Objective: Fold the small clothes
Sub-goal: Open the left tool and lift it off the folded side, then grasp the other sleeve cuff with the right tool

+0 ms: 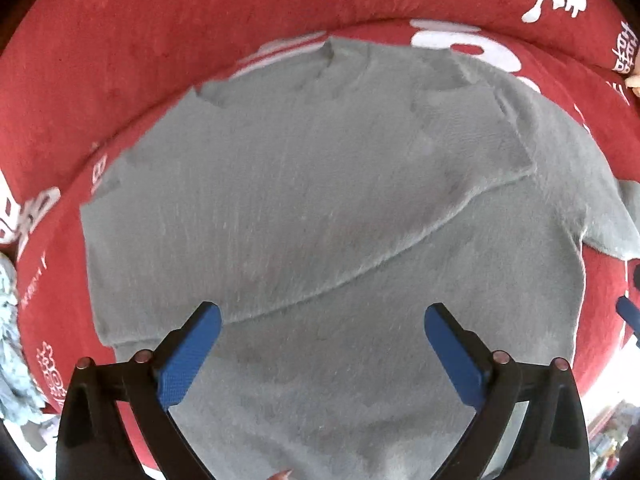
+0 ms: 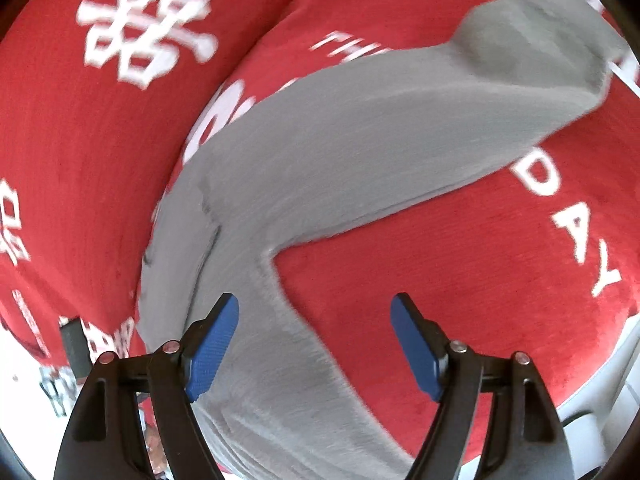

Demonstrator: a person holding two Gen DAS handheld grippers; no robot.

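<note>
The left tool point(image 1: 322, 318) hangs with its blue pads spread wide apart, holding nothing, above the lower body of a grey fuzzy sweater point(image 1: 320, 208). The sweater lies flat on a red blanket point(image 1: 120, 60) printed with white lettering, and one sleeve point(image 1: 400, 184) is folded diagonally across its chest. At the left edge of that view sits a pale blue fluffy cloth point(image 1: 12, 340). The right tool point(image 2: 314, 316) is likewise spread open and empty, poised over the sweater's armpit, where the other sleeve point(image 2: 400, 128) stretches out across the red blanket point(image 2: 460, 280) toward its bunched cuff.
</note>
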